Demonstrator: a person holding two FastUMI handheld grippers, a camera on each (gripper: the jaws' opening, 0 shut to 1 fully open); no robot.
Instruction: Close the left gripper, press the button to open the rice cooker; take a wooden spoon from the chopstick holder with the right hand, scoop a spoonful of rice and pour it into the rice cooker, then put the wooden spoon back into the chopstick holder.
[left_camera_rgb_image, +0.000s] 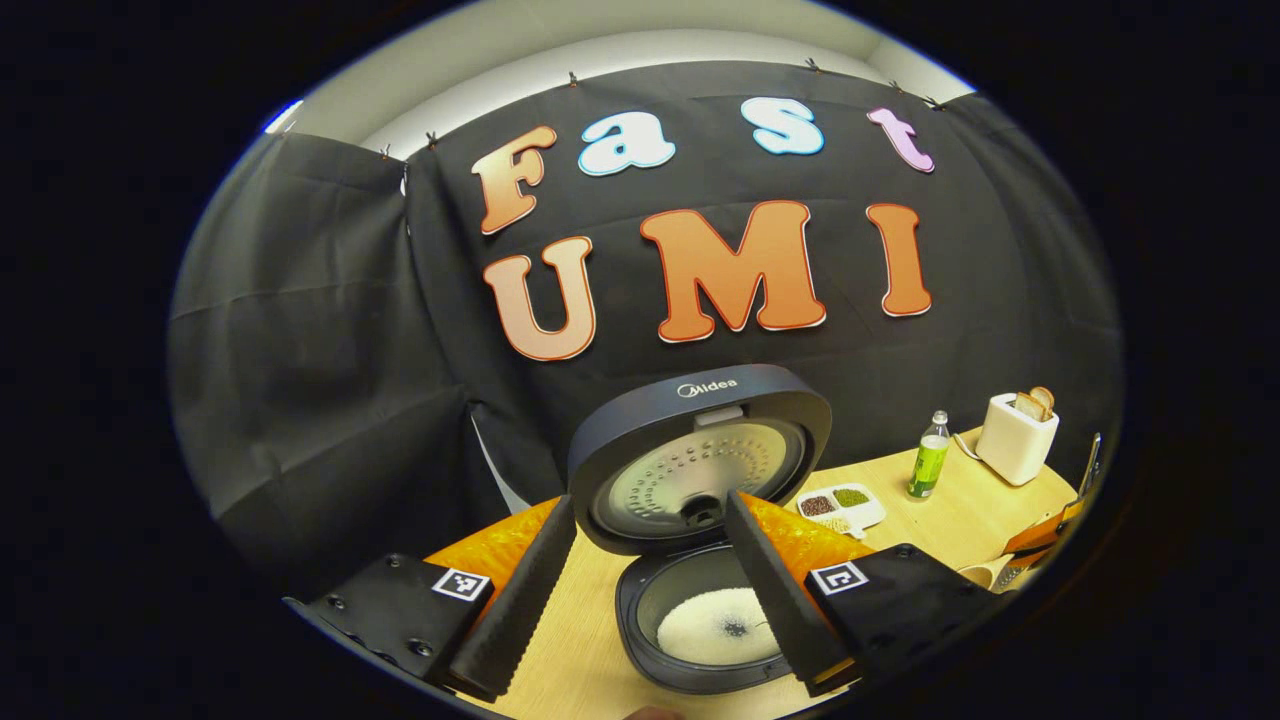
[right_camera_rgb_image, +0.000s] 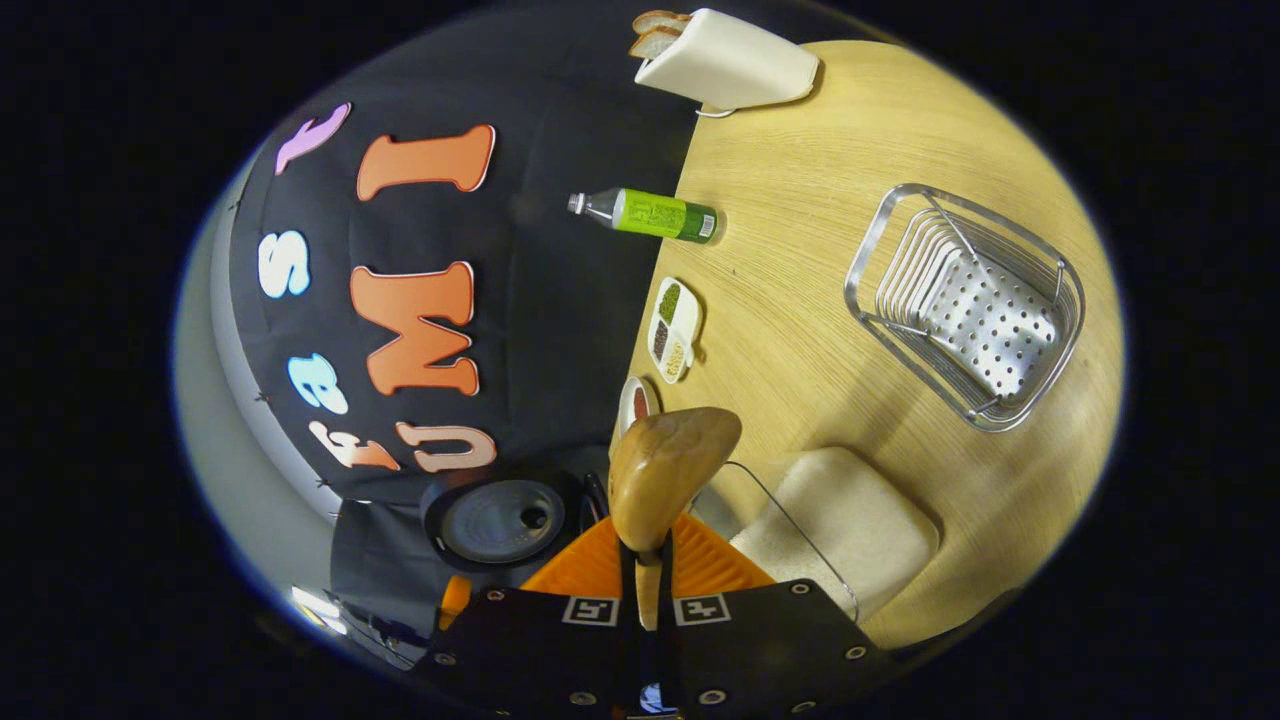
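Observation:
The rice cooker (left_camera_rgb_image: 700, 440) stands open with its lid raised, and white rice (left_camera_rgb_image: 715, 625) lies in its pot. My left gripper (left_camera_rgb_image: 650, 500) is open, one finger to each side of the cooker as seen from above it. In the right gripper view, my right gripper (right_camera_rgb_image: 645, 560) is shut on the handle of the wooden spoon (right_camera_rgb_image: 670, 470). No rice shows on the face of the spoon's bowl turned to me. Just beyond the spoon sits a clear box of rice (right_camera_rgb_image: 840, 530). The cooker's lid (right_camera_rgb_image: 500, 520) is to the spoon's left.
On the wooden table (right_camera_rgb_image: 800, 250) are a perforated metal basket (right_camera_rgb_image: 970, 310), a three-part dish of grains (right_camera_rgb_image: 672, 330), a green bottle (right_camera_rgb_image: 655, 214) and a white toaster (right_camera_rgb_image: 725, 60) with bread. An orange mat (left_camera_rgb_image: 490, 545) lies under the cooker.

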